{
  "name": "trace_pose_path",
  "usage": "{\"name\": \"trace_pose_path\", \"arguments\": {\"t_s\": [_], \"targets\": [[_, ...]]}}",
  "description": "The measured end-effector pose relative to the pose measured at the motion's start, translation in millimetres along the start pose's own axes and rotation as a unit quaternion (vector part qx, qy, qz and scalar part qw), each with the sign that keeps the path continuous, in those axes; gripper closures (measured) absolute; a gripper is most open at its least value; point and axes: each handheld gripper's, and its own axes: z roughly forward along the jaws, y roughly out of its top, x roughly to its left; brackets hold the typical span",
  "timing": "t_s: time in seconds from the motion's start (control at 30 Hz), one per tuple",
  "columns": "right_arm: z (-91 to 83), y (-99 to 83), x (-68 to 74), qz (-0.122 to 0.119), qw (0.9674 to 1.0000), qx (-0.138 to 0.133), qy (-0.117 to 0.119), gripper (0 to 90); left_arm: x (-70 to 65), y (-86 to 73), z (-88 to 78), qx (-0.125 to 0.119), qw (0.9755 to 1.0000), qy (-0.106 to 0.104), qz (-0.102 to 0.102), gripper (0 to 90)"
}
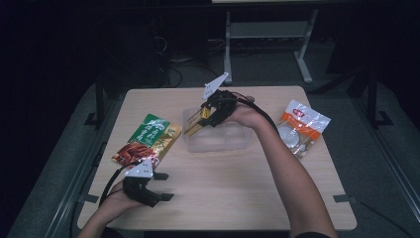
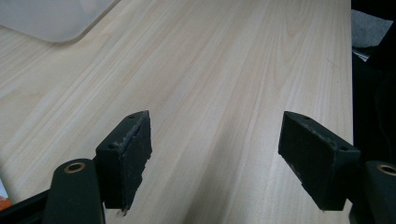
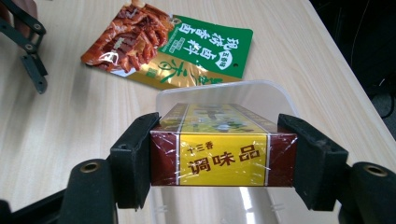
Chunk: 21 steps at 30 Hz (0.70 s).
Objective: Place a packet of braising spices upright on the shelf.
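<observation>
Working from the left side of the table: the left gripper [image 1: 157, 186] rests low near the front edge of the table [image 1: 223, 198], its jaws spread wide with nothing but bare wood between them. Just beyond it lies the green and red snack pouch [image 1: 147, 140], flat on the wood.

In the middle, the right gripper [image 1: 194, 124] is clamped on the seasoning box [image 3: 223, 156], a dark red and yellow box wrapped in film. In the right gripper view each black pad presses one short end of the box, and the box sits level between them, sticking forward over the clear plastic tray [image 1: 233, 140]. I judge the step is to place the box into this tray. To do it well, the hand should keep the box level, lower it until it rests on the bottom of the tray, and only then release, so that it does not tip on the rim.

At the far right, well apart, lies an orange and white packet [image 1: 300, 127].
</observation>
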Motion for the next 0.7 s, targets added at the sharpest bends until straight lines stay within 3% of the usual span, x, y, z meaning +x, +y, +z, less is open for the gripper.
{"name": "trace_pose_path", "arguments": {"t_s": [0.53, 0.7], "targets": [[13.7, 7.3, -5.5, 0.009, 0.9998, -0.019, 0.007, 31.5, -1.0, 0.2, 2.1, -0.006, 0.9999, -0.006, -0.006, 25.2], [16.3, 14.7, -7.0, -0.001, 0.9999, -0.015, 0.007, 31.5, -0.7, 0.5, 1.9, -0.001, 1.0000, -0.007, -0.002, 25.2]]}}
